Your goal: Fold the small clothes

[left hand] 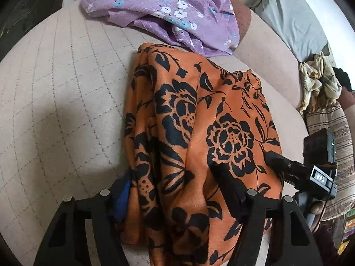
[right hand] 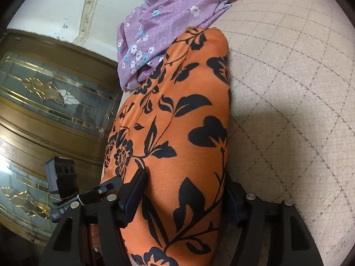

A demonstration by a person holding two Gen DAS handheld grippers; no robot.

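Note:
An orange cloth with black flowers [left hand: 195,119] lies folded lengthwise on the beige quilted cushion [left hand: 55,93]. My left gripper [left hand: 175,188] has the cloth's near end between its fingers; the left finger is mostly covered by fabric. The other gripper [left hand: 286,164] touches the cloth's right edge. In the right wrist view the same orange cloth [right hand: 182,122] runs between the fingers of my right gripper [right hand: 184,197], which closes on its near end. A crumpled purple cloth with small flowers [left hand: 168,8] lies behind it and also shows in the right wrist view [right hand: 164,26].
A grey pillow [left hand: 290,15] and a cream patterned cloth [left hand: 319,82] lie at the right. A striped cushion [left hand: 332,146] is further right. A brown cabinet with patterned glass panels [right hand: 51,97] stands to the left in the right wrist view.

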